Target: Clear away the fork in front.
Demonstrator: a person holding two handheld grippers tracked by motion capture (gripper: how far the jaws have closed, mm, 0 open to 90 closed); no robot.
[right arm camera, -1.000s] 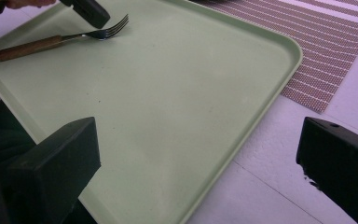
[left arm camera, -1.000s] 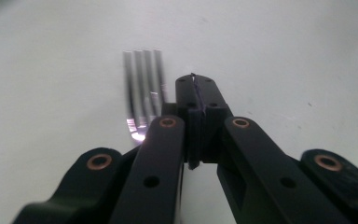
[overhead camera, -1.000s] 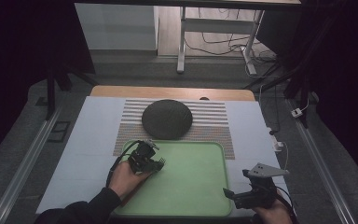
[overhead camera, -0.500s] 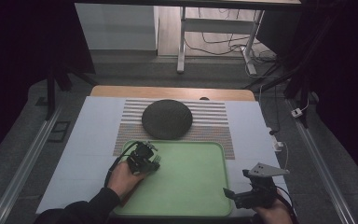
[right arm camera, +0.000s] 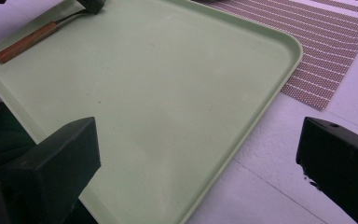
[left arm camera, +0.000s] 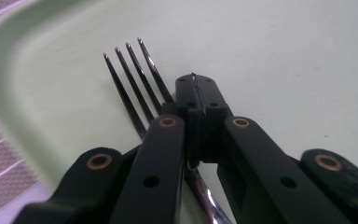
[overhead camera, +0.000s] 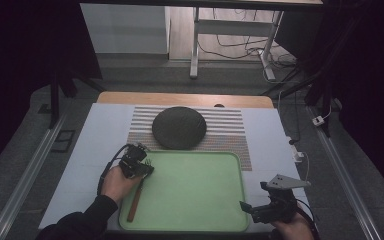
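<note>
The left gripper [overhead camera: 141,166] sits over the near-left part of the green tray [overhead camera: 200,210], and its jaws are pressed together on the neck of a fork [overhead camera: 136,196]. In the left gripper view the black jaws meet tip to tip, with the fork's four tines [left arm camera: 133,77] fanning out just ahead and to the left of them, low over the tray floor [left arm camera: 284,60]. The shiny metal stem runs back under the jaws toward the hand. From above, the fork's wooden handle [overhead camera: 134,202] trails behind the gripper toward the person, lying along the tray's left rim.

Over at the tray's near-right corner, the right gripper [overhead camera: 260,210] hovers with its jaws spread wide and nothing between them. In its own view the two black jaws stand far apart at the bottom corners, the tray [right arm camera: 168,107] stretching ahead of them, and the wooden handle [right arm camera: 25,43] far off at the upper left. Beyond the tray, ahead of both grippers, a dark round plate [overhead camera: 179,127] rests on a striped mat [overhead camera: 227,132].
</note>
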